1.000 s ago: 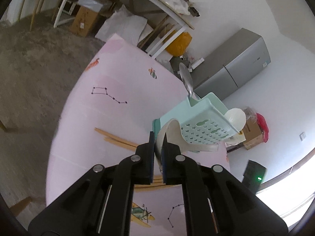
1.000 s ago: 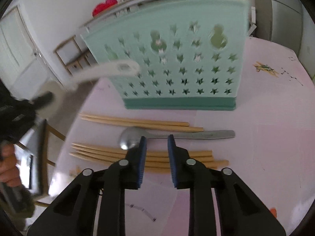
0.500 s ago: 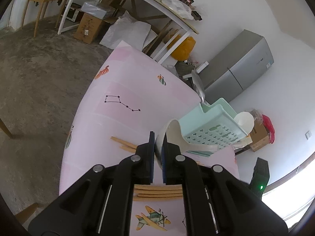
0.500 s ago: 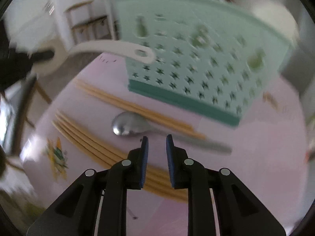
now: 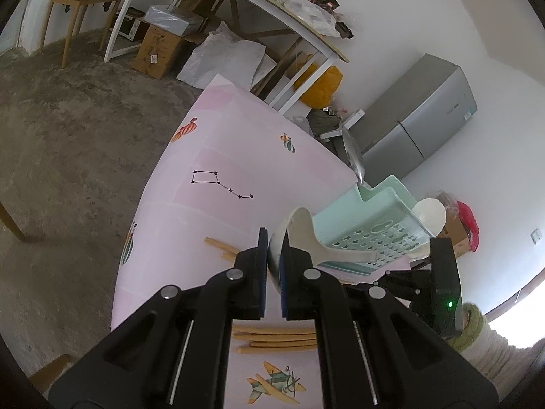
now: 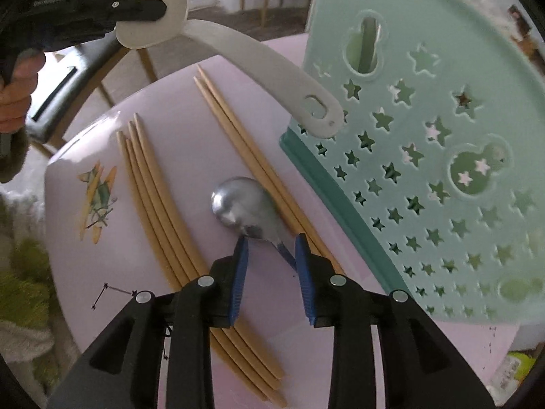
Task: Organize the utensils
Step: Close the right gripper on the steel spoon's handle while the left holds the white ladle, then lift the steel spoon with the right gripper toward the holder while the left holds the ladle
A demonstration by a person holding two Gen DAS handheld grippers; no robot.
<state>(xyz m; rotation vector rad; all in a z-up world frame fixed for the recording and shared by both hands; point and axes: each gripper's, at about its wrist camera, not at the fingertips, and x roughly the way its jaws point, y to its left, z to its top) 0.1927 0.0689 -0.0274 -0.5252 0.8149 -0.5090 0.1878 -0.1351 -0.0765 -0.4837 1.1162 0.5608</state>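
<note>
My left gripper (image 5: 274, 248) is shut on the bowl of a white plastic rice paddle (image 5: 306, 235), held in the air beside the mint-green star-pierced utensil holder (image 5: 374, 221). In the right wrist view the paddle's handle (image 6: 245, 54) reaches toward the holder (image 6: 425, 136). My right gripper (image 6: 270, 248) points down at the pink table, its jaws opening. The neck of a metal spoon (image 6: 238, 201) lies between its pads, which do not press on it. The spoon rests on the table against a pair of chopsticks (image 6: 245, 143).
Several more wooden chopsticks (image 6: 153, 197) lie left of the spoon near the table's edge. Another metal spoon (image 5: 354, 156) and a white utensil (image 5: 429, 211) stand in the holder. A person's hand (image 6: 13, 92) grips the left tool. Chairs, boxes and a fridge (image 5: 425, 116) surround the table.
The right gripper has rolled and shifted over the spoon's neck, and its jaws have widened. The left gripper has kept the paddle almost still.
</note>
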